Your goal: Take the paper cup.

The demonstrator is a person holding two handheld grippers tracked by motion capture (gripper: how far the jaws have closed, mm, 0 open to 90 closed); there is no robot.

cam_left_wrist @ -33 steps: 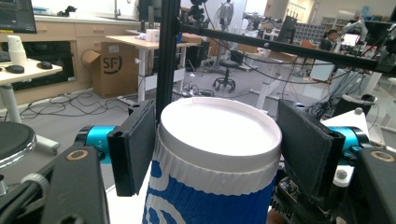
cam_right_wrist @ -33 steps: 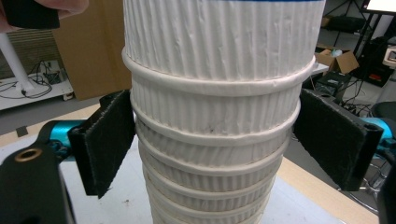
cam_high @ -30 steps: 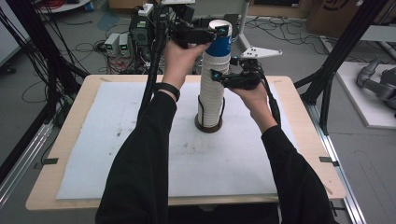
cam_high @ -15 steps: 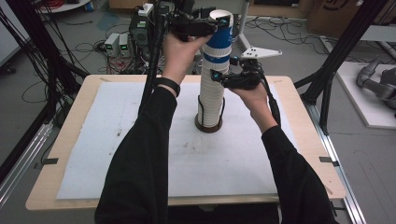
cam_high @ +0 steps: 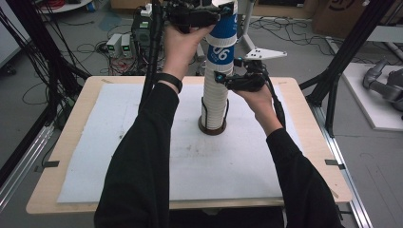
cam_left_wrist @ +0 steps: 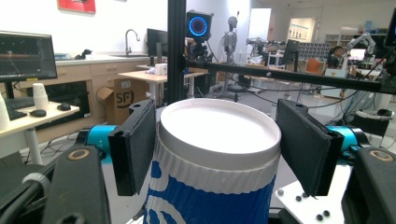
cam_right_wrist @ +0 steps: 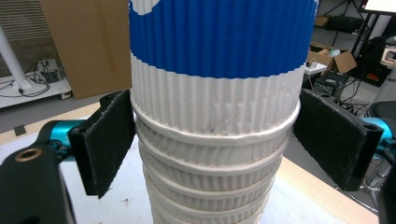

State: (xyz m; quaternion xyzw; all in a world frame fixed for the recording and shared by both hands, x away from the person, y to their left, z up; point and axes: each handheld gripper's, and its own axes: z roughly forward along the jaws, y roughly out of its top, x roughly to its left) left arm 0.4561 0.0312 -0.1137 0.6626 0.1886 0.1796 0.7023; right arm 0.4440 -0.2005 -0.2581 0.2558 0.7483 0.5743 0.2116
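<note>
Stack of nested paper cups (cam_high: 215,102) stands upright in dark round holder (cam_high: 212,127) on white mat (cam_high: 119,142), mid-table. Left gripper (cam_high: 216,14) clamps rim of top blue-and-white cup (cam_left_wrist: 212,154), pads pressing both sides. Right gripper (cam_high: 223,78) clamps stack lower down, pads (cam_right_wrist: 105,140) against white ribbed cups just under blue cup.

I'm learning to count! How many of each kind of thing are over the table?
Blue-and-white paper cup: 1
Stack of white paper cups: 1
Dark round cup holder: 1
Grippers, left gripper and right gripper: 2
Total: 5
</note>
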